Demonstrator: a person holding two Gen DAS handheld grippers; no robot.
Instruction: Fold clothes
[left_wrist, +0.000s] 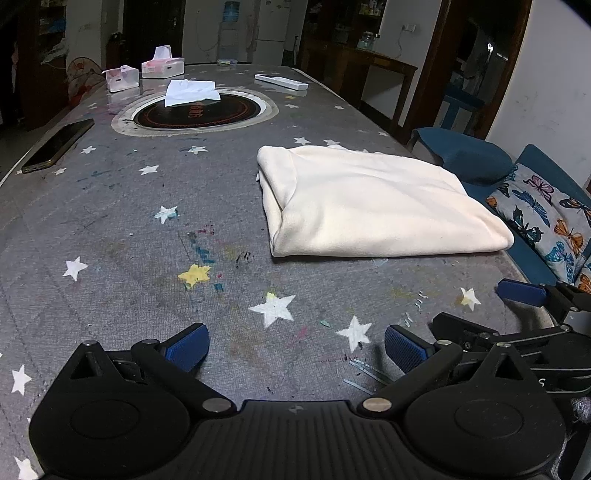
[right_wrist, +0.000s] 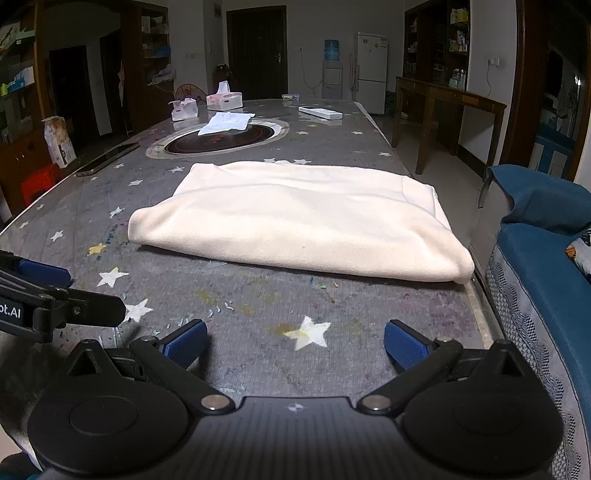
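A cream garment (left_wrist: 373, 206) lies folded into a flat rectangle on the grey star-patterned table (left_wrist: 129, 229), near its right edge. It also shows in the right wrist view (right_wrist: 295, 218), straight ahead. My left gripper (left_wrist: 295, 349) is open and empty, low over the table, short of the garment and to its left. My right gripper (right_wrist: 295, 341) is open and empty, just in front of the garment's near edge. The right gripper also shows at the right of the left wrist view (left_wrist: 524, 295); the left one at the left of the right wrist view (right_wrist: 44, 273).
A round black inlay (left_wrist: 199, 110) with a white cloth (left_wrist: 190, 92) on it sits mid-table. Two tissue boxes (left_wrist: 162, 66), a white remote (left_wrist: 280, 82) and a phone (left_wrist: 59, 146) lie farther off. A blue sofa (right_wrist: 543, 258) with a butterfly cushion (left_wrist: 546, 218) borders the table's right edge.
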